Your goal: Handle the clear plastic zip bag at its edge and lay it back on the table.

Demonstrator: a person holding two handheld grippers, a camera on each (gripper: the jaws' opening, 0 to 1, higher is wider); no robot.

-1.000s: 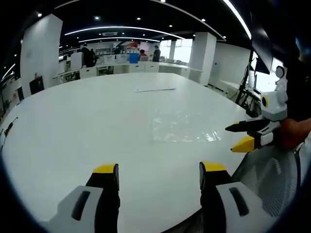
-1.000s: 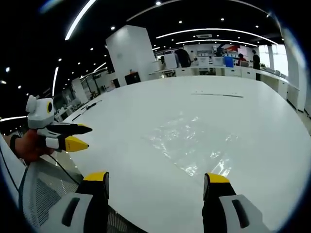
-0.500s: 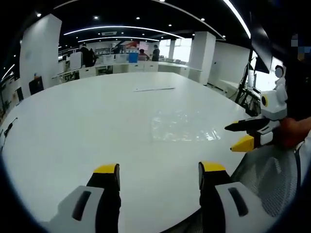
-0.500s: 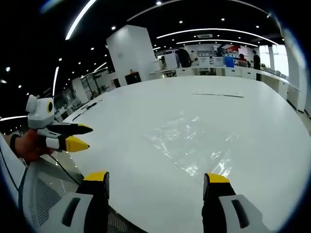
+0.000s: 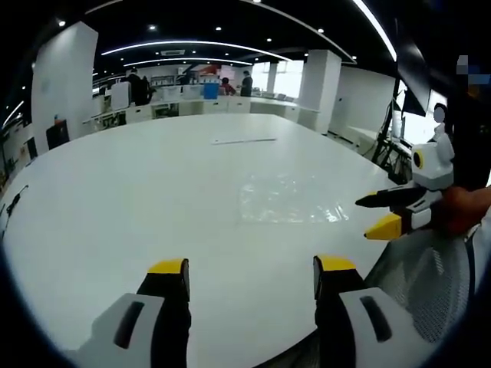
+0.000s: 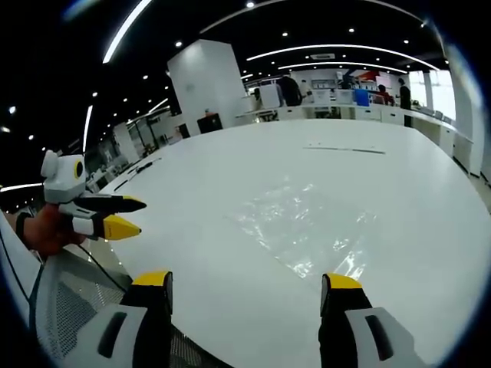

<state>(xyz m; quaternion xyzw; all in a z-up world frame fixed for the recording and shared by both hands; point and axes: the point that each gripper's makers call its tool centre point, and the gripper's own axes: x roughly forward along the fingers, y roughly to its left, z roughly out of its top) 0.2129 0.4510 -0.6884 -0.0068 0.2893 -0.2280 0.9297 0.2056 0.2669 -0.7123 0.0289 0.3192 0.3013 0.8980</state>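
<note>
Your right gripper (image 6: pixel 245 295) hangs just off the near edge of the table (image 6: pixel 399 184), jaws spread wide with nothing between them, and the bag (image 6: pixel 303 222) lies flat straight ahead of it, its nearest corner close to the right jaw tip. Your left gripper (image 5: pixel 249 280) is likewise wide open and empty over the near edge, but the bag (image 5: pixel 288 199) sits farther in and off to its right, so the right hand is the nearer one, I judge. The bag's long axis seems to run roughly along the near edge. Nothing stands between either gripper and the bag. Farther in lies a thin strip (image 5: pixel 244 141), well apart from it, and beyond the far edge stand desks and people.
</note>
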